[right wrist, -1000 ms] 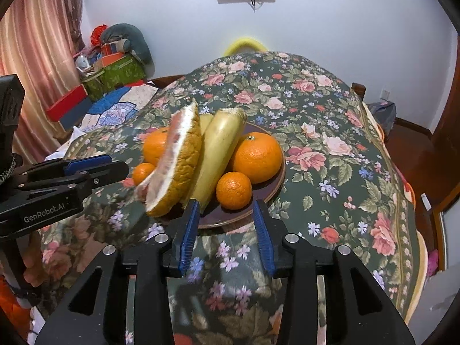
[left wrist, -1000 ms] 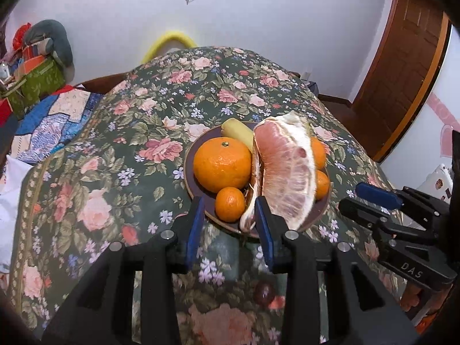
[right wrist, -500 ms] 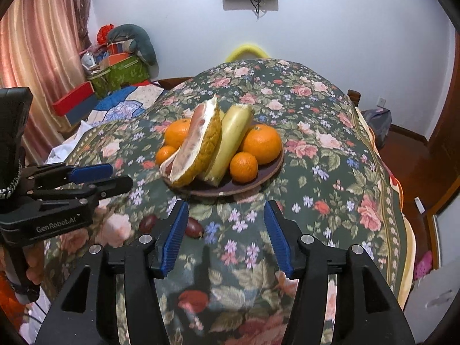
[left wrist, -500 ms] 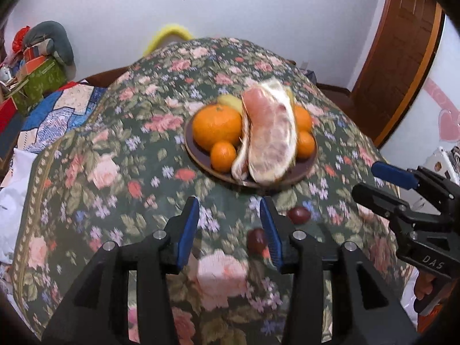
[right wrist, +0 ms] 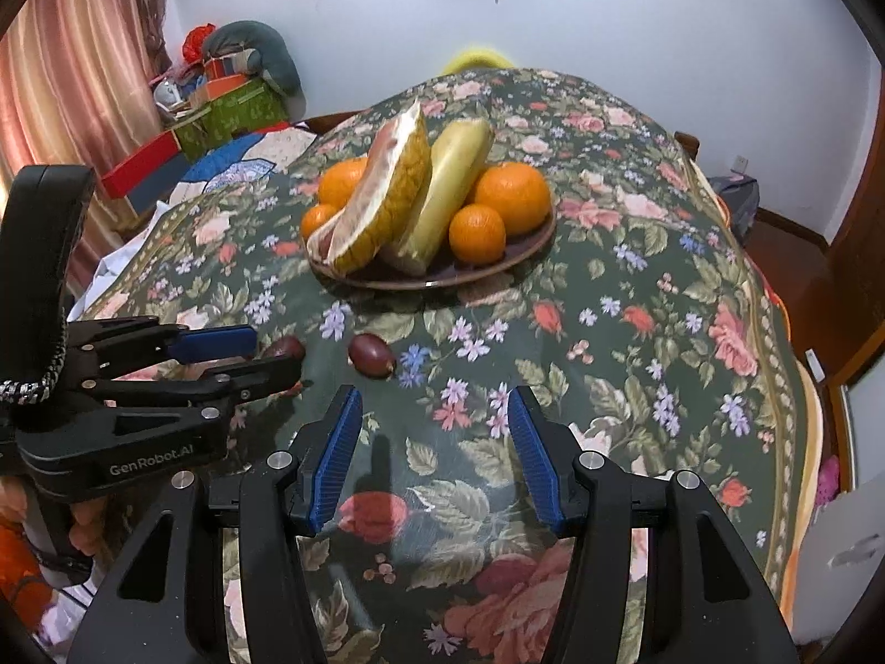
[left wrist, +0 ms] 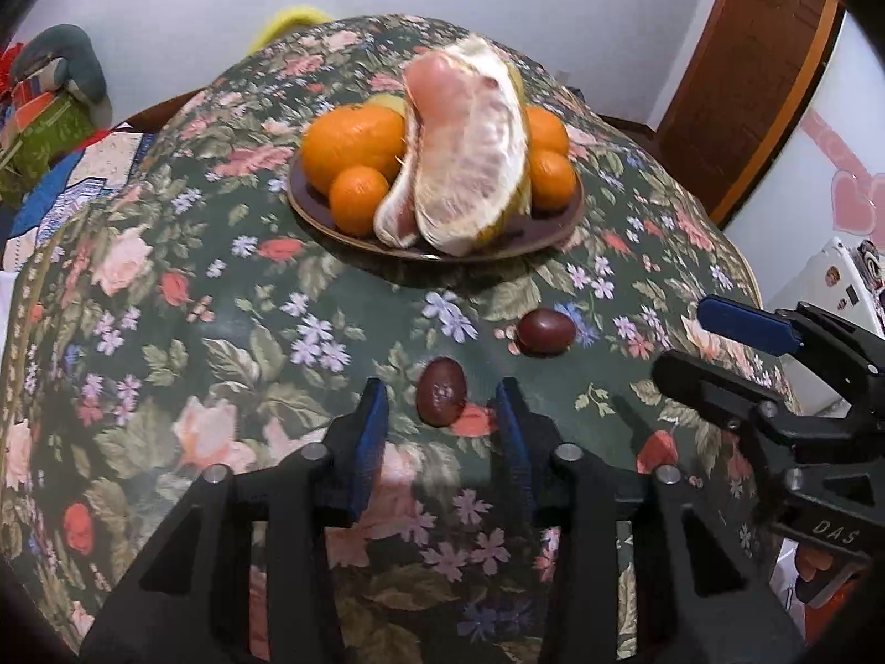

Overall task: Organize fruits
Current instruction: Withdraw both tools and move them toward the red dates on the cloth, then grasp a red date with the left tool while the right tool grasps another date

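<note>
A brown plate on the floral tablecloth holds a peeled pomelo wedge, several oranges and a yellow-green fruit. Two dark red dates lie loose on the cloth in front of the plate. My left gripper is open, with one date between its fingertips. The other date lies just beyond. My right gripper is open and empty, low over the cloth. In the right wrist view the left gripper partly hides the first date.
The floral cloth drapes over a rounded table that drops off on all sides. Boxes and bundles sit at the back left by a curtain. A wooden door stands at the right.
Both grippers have pulled back from the plate toward the table's near side. The two loose dates came into view, and the left gripper now brackets one. The right jaws opened wider.
</note>
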{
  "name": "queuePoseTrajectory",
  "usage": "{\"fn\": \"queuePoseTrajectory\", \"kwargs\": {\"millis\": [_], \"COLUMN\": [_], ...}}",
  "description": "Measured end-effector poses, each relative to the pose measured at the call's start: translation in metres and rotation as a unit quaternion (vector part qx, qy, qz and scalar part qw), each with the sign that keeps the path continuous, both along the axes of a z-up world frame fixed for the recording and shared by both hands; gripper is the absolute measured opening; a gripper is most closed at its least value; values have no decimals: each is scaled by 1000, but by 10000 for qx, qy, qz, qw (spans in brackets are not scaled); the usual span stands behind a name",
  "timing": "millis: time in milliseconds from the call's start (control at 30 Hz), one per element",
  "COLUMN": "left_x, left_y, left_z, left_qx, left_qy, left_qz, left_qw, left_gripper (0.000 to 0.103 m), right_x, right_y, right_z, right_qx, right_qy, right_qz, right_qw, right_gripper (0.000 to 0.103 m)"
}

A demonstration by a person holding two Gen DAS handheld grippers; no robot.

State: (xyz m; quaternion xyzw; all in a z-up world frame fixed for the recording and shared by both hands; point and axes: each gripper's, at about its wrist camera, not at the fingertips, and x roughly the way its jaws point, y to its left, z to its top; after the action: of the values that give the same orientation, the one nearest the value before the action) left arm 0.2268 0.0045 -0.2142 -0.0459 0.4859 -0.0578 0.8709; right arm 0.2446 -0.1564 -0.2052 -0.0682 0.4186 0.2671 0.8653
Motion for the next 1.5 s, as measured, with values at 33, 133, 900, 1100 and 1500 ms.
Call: {"fn": "queuePoseTrajectory", "kwargs": {"millis": [33, 133, 900, 1100, 1500], "left_x": [1, 1, -13, -11, 6], "left_y": [-1, 0, 35, 33, 14], "left_z": [-1, -3, 12, 7, 0], "left_qx": [-2, 9, -74, -216, -20], "left_qy": [5, -34, -270, -115, -53], "left_qz": [-19, -18, 170, 123, -21], "left_qw": [10000, 10000, 9995, 9996, 10000], "left_gripper": [34, 28, 14, 25, 40], "right_x": [0, 1, 28, 24, 24], "right_y": [1, 5, 47, 46, 12], "right_z": [-2, -6, -22, -20, -7], "right_qx": [-4, -14, -22, -35, 256], "right_qy": [16, 57, 416, 312, 224], "right_qz": [14, 67, 524, 502, 173], "right_qw": [10000, 10000, 9978, 9982, 9993], "right_gripper": [51, 51, 20, 19, 19]}}
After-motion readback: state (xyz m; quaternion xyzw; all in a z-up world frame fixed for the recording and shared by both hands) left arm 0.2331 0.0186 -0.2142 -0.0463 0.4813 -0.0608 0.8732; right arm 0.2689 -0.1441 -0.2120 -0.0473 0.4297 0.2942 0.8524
